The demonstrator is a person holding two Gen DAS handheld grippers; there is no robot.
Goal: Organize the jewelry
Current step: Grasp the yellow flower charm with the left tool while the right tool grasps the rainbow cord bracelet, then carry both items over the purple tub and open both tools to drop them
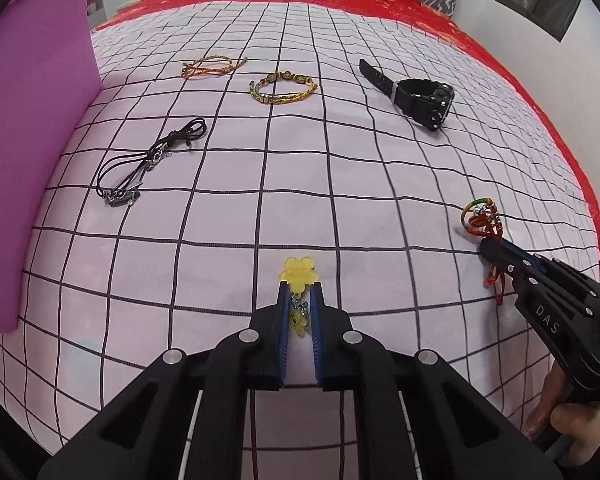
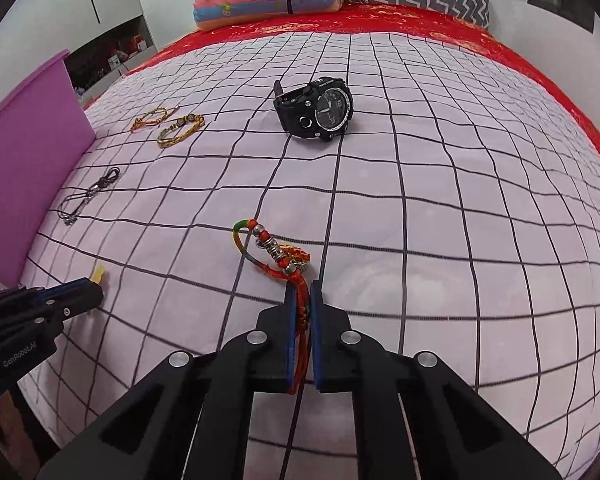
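Bed surface: pale pink gridded sheet over a red cover, pillows at the far end. Near edge, L side: left gripper, jaws clamped on a yellow flower charm; the flower head sticks out past the tips, a small metal ring and a second yellow piece sit between the pads. Near edge, R side: right gripper, jaws pinched together on the red cords of a multicolour braided bracelet; its loop, beads and gold knot lie on the sheet just ahead of the tips. A person's hand grips the right tool's handle. Mid-sheet, L: black cord necklace w/ metal pendants, near a purple bin standing at the sheet's L edge. Farther, centre: gold beaded bracelet; behind it and to the L, thin orange-gold cord bracelet. Far R: black wristwatch, resting on its strap, dial tilted toward the R-wrist view, well apart from the rest.
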